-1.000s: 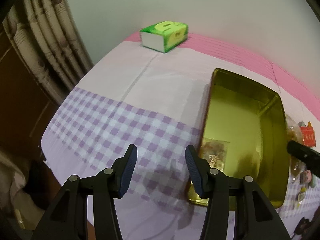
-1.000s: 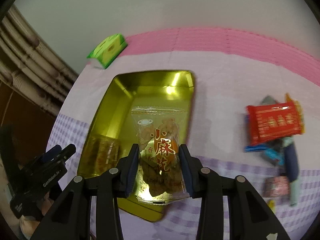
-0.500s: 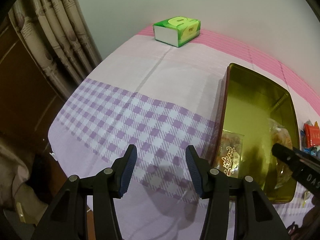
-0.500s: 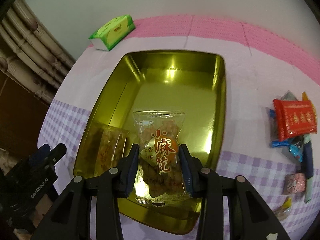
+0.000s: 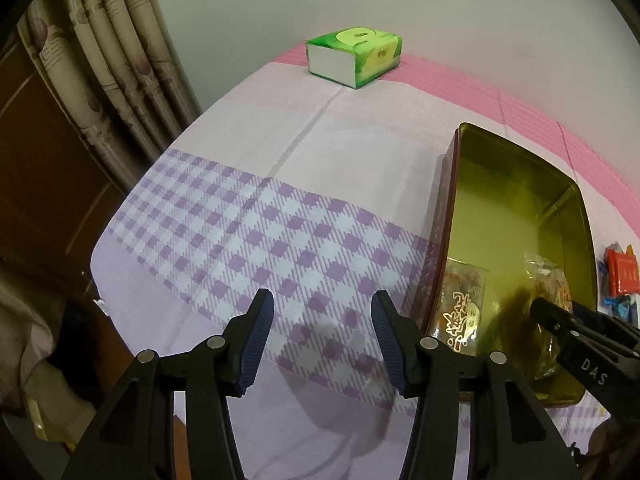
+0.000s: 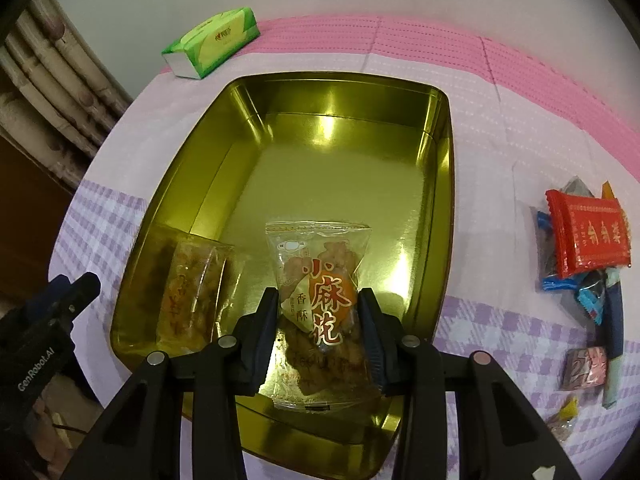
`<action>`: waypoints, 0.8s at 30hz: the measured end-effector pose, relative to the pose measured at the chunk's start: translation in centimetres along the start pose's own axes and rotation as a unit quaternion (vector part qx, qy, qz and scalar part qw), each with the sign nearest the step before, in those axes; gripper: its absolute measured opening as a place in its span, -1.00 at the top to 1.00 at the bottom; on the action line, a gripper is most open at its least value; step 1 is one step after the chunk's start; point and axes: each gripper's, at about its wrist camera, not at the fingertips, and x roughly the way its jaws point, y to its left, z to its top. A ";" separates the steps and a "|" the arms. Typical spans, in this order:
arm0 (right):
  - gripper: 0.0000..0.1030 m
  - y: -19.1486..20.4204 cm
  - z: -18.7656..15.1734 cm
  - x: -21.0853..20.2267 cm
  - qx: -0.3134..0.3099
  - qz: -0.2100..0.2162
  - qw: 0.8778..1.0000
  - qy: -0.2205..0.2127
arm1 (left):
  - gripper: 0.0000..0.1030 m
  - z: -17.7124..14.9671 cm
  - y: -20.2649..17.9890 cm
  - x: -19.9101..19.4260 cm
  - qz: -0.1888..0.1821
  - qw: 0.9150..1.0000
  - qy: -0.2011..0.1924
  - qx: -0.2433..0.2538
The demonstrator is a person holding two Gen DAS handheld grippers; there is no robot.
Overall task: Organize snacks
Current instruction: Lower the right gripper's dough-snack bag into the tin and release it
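My right gripper (image 6: 318,330) is shut on a clear snack packet with red lettering (image 6: 320,280), held low inside the gold tin (image 6: 240,128) near its front end. Another clear snack packet (image 6: 188,284) lies in the tin's front left corner. A pile of loose snacks, topped by a red packet (image 6: 586,236), lies on the cloth to the right of the tin. My left gripper (image 5: 322,336) is open and empty over the purple checked cloth, left of the tin (image 5: 444,216). The right gripper (image 5: 576,336) shows in the left wrist view over the tin.
A green tissue pack (image 5: 354,56) sits at the far left of the table by the wall. Curtains (image 5: 100,64) and a wooden panel stand past the table's left edge. The left gripper's body (image 6: 44,320) is at the tin's left in the right wrist view.
My right gripper has carried the packet from above the tin's front rim forward and down into the tin. My left gripper has drawn back to the left, away from the tin.
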 end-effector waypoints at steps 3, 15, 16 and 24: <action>0.28 -0.3 0.0 0.0 -0.002 -0.016 1.000 -0.004 | -0.01 0.0 0.0 0.0 0.001 1.000 0.000 0.001; 0.27 -0.8 -0.1 -0.2 -0.005 -0.030 1.000 -0.006 | -0.01 -0.1 -0.3 0.2 -0.005 1.000 0.005 0.000; 0.27 -0.8 -0.1 -0.2 -0.005 -0.030 1.000 -0.006 | -0.01 -0.1 -0.3 0.3 -0.006 1.000 0.005 0.000; 0.18 -1.0 -0.2 -0.6 -0.002 -0.021 1.000 -0.009 | -0.13 -0.1 -0.3 0.4 -0.006 1.000 0.005 0.001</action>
